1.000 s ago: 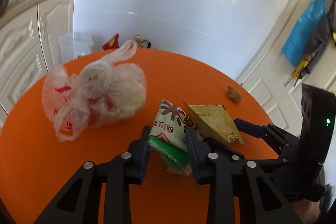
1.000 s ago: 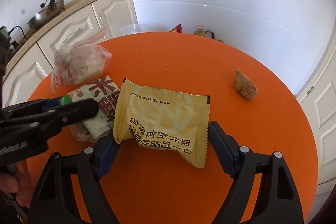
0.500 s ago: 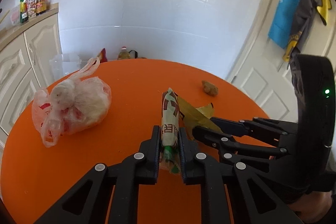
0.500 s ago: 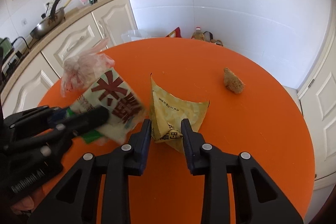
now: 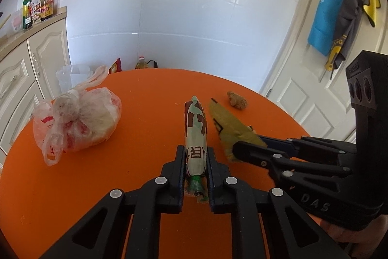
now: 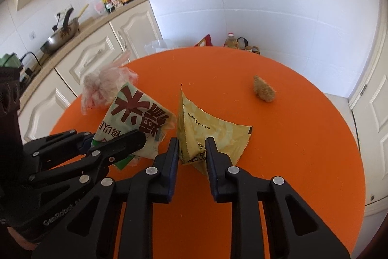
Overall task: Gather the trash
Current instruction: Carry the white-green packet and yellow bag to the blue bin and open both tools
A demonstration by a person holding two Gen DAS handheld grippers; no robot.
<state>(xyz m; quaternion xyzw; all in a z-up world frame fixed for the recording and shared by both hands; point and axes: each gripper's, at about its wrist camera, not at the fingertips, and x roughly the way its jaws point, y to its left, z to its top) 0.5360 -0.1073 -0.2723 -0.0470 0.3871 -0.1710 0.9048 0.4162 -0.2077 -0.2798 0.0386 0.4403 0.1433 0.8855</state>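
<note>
My left gripper (image 5: 195, 157) is shut on a white and green snack wrapper (image 5: 195, 135) with brown characters, held above the orange round table (image 5: 150, 98). The wrapper also shows in the right wrist view (image 6: 135, 118). My right gripper (image 6: 192, 149) is shut on a yellow foil packet (image 6: 208, 130), lifted beside the first wrapper. The packet shows in the left wrist view (image 5: 226, 128). A tied plastic bag of trash (image 5: 77, 120) lies on the table's left. A brown crumpled scrap (image 5: 237, 100) lies at the far right.
Cream kitchen cabinets (image 5: 21, 69) with sauce bottles (image 5: 37, 7) stand left of the table. A wok (image 6: 60, 37) sits on the counter. A clear bin (image 5: 70, 74) and an oil bottle (image 5: 141, 63) stand on the floor behind. A white door (image 5: 312, 98) is at the right.
Both grippers closed on their wrappers and lifted them off the table. The wrappers now stand edge-up between the fingers. The plastic bag and brown scrap have not moved.
</note>
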